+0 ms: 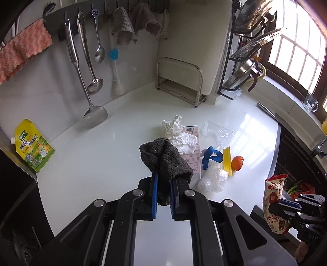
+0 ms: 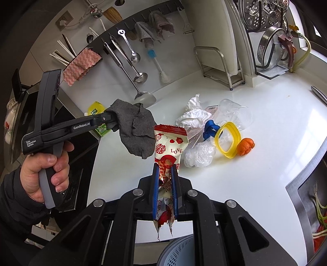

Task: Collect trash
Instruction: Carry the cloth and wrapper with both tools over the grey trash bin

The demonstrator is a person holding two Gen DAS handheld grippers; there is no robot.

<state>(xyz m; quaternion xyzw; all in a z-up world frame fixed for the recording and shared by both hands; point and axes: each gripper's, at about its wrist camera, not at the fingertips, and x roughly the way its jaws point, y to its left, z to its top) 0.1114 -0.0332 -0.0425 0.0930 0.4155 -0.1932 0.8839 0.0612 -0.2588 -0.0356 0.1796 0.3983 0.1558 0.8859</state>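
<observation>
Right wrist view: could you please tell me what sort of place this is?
Most likely a home kitchen: ladles hang on a wall rail above a white countertop, and steamer trays sit in a rack.

The left tongs (image 2: 114, 120) are black, with white letters printed on the side, a grey trigger strip on the handle and blue pads inside the fingers. The right tongs (image 2: 165, 171) look the same, with round silver screws on the black arms. The left hand (image 2: 47, 169) comes out of a dark padded sleeve (image 2: 14, 204).
</observation>
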